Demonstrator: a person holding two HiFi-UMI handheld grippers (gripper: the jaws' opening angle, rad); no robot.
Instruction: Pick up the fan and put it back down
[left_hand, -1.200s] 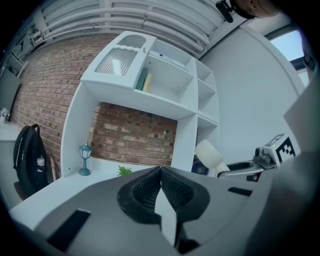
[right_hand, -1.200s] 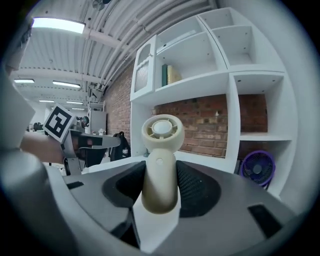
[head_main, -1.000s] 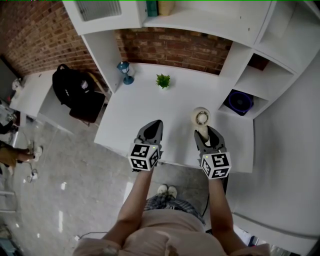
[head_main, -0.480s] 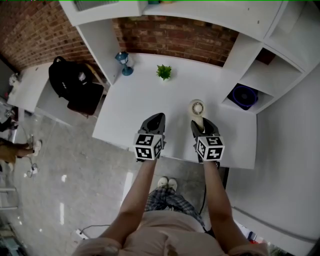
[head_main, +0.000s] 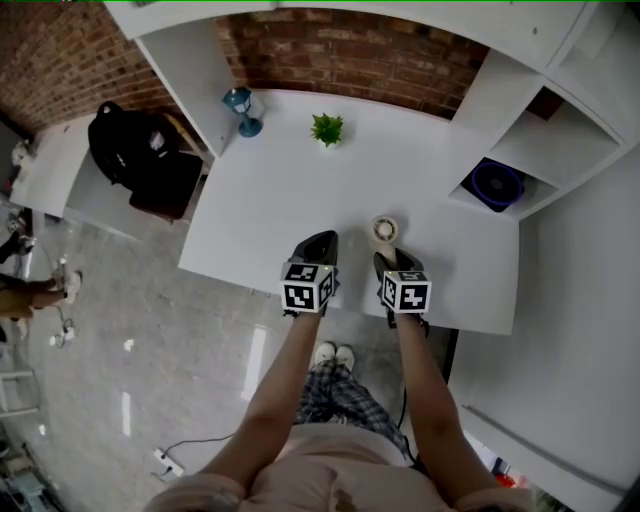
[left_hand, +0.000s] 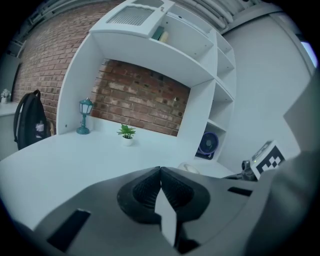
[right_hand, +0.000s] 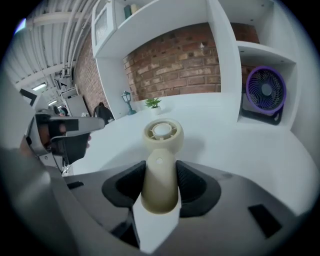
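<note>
Lowered toward desk (head_main: 270, 190), fan (right_hand: 163, 133) handle partly hidden in right gripper (right_hand: 160, 175)

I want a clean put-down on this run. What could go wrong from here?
1. The right gripper clamps the fan only by its handle, with the head sticking out ahead. Released tilted, it may topple or roll on the desk.
2. In the head view the fan is near the desk's front edge, so a roll could carry it off.
3. The left gripper, shut and empty, is close beside and might bump the fan.
</note>
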